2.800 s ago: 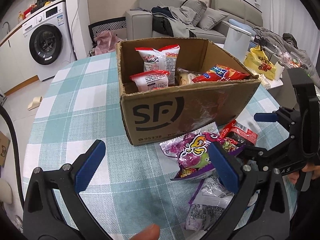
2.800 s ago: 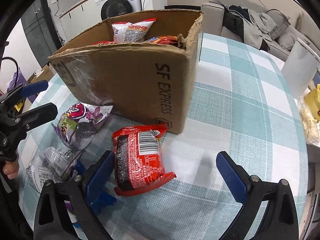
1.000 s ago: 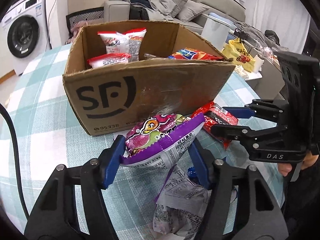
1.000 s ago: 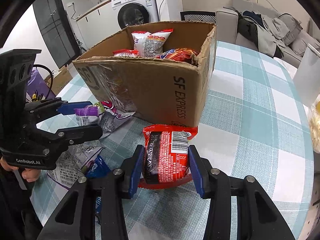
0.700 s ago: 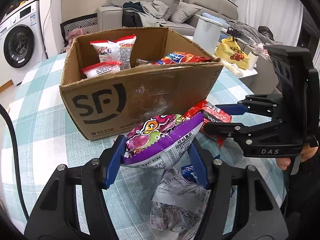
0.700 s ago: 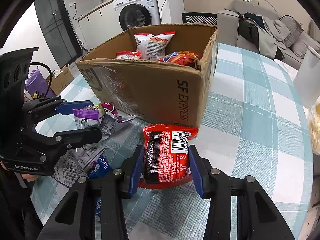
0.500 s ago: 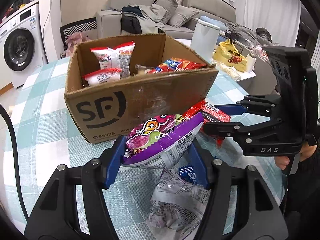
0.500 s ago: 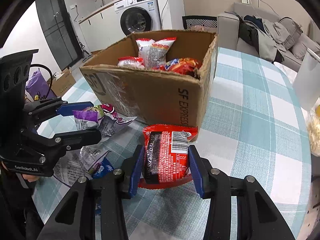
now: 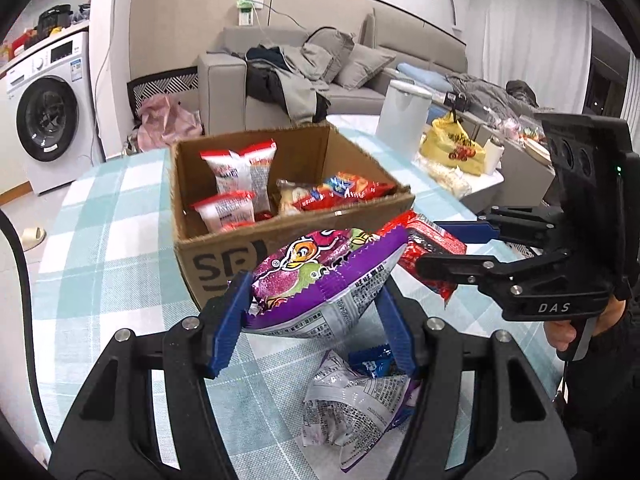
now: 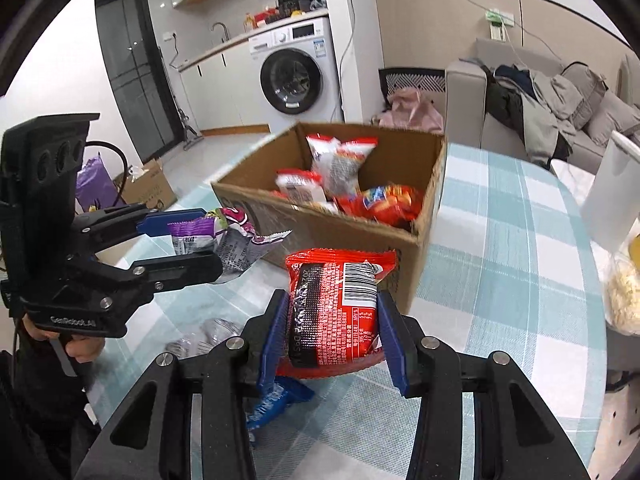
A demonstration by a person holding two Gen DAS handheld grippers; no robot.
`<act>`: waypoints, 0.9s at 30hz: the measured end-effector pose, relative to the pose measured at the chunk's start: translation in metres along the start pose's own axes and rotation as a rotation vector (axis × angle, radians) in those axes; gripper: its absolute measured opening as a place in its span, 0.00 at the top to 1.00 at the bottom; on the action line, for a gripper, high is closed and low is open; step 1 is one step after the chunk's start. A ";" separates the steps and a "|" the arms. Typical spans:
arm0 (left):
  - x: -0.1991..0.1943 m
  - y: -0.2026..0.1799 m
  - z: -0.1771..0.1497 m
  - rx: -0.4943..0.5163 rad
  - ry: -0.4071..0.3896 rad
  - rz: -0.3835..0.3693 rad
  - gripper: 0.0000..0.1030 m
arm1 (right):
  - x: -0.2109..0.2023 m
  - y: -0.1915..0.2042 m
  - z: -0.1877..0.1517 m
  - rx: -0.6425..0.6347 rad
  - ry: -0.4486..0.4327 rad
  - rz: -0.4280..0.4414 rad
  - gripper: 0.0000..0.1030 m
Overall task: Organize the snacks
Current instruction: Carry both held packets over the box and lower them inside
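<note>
Purple foil is bulging between the blue pads of the left gripper (image 9: 316, 308), which is clamping a purple snack bag (image 9: 320, 276) from both sides and holding it up off the checked tablecloth (image 9: 100, 248), in front of the near wall of the cardboard box (image 9: 216, 264). Seen from the right wrist, the same bag (image 10: 216, 236) is sticking out of the left gripper (image 10: 184, 240) beside the box's near left corner.

The right gripper (image 10: 332, 340) is squeezing a red snack packet (image 10: 336, 308) between its blue pads, barcode side facing up, and is carrying it clear of the cloth just in front of the box's near right corner. From the left wrist, that red packet (image 9: 428, 244) is showing between the right gripper's fingers (image 9: 468, 228), close to the purple bag.

The open box (image 10: 432, 200) is sitting on the table toward its far edge and is holding two white-and-red packets (image 9: 244, 176) standing against its left wall, plus a red-and-blue packet (image 9: 344, 192) lying by its right wall. On the cloth near the table's near edge, a crumpled silver-and-purple wrapper (image 9: 352, 404) and a small blue packet (image 10: 276, 400) are lying under the two grippers. A washing machine (image 10: 296, 68) and a grey sofa (image 9: 352, 80) are standing beyond the table.
</note>
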State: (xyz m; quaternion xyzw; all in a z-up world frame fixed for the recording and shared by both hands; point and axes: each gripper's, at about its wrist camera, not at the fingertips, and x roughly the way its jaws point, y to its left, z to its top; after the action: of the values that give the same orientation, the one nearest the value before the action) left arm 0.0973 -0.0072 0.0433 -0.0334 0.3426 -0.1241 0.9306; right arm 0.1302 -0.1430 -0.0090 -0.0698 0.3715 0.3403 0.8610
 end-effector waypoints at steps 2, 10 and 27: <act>-0.008 0.001 0.002 -0.009 -0.019 0.001 0.42 | -0.005 0.001 0.002 0.003 -0.020 0.001 0.57; -0.026 0.009 0.012 -0.020 -0.077 0.024 0.42 | -0.020 -0.004 0.012 0.057 -0.095 0.009 0.57; -0.013 0.029 0.040 -0.065 -0.130 0.127 0.42 | -0.018 -0.016 0.041 0.160 -0.170 0.004 0.57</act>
State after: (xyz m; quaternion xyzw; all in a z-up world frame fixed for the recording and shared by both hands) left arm 0.1199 0.0229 0.0781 -0.0498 0.2869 -0.0515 0.9553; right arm 0.1559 -0.1495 0.0312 0.0293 0.3234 0.3160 0.8915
